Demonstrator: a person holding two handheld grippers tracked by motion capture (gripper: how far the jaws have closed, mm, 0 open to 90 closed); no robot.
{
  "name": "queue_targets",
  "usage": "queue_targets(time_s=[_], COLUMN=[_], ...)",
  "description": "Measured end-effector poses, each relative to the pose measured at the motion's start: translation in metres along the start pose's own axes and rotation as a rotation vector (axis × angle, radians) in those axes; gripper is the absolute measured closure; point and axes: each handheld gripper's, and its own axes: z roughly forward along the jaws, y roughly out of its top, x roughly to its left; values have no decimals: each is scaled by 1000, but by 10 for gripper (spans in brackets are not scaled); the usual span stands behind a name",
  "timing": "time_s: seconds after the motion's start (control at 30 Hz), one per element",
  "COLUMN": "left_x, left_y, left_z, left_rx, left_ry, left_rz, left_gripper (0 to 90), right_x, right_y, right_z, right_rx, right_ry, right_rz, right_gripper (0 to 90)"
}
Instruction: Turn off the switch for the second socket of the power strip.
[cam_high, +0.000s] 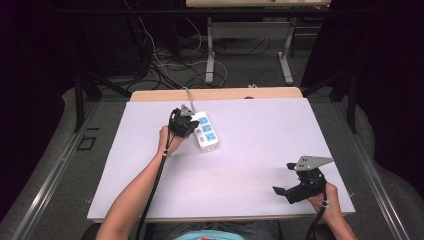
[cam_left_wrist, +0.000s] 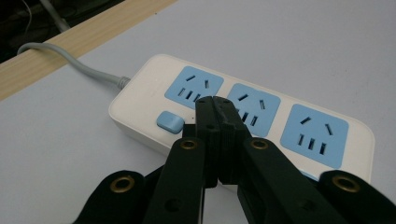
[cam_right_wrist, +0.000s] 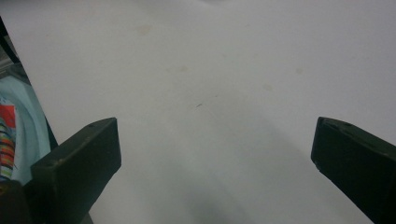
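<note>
You are holding the left gripper (cam_high: 183, 124) over the power strip (cam_high: 207, 131), which is lying on the white table (cam_high: 260, 150) toward its far edge, slightly left of centre, with its grey cord (cam_left_wrist: 70, 63) running off over the wooden edge behind. In the left gripper view, the jaws are pressed together with nothing between them, and their joined tips are sitting just above the strip's top face, between the first blue socket (cam_left_wrist: 194, 86) and the second (cam_left_wrist: 254, 105). The blue rocker switch (cam_left_wrist: 170, 122) is lying just to the left of the tips; whether the tips are touching the strip cannot be told.

You are keeping the right gripper (cam_high: 292, 192) well apart from the strip, near the table's near right corner, with its jaws spread wide over bare surface.

Judged from this, you are working the step of pressing the switch with closed jaws. The next move is calling for a small shift of the tips toward the switch, then a straight downward push. Keep the jaws closed so the tips are acting as one point.
</note>
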Motion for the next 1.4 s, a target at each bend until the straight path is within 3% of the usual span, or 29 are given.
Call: queue_targets(time_s=[0.97,1.4], left_x=[-1,-3], left_y=[-4,-4], left_z=[8,9], left_rx=[53,47], left_ry=[-45,-31], left_rz=[8,12], left_gripper=[899,900], right_x=[0,0], right_y=[0,0], right_z=[-1,0], right_rx=[2,5], right_ry=[-3,-1], right_rz=[2,-6], right_gripper=[10,10])
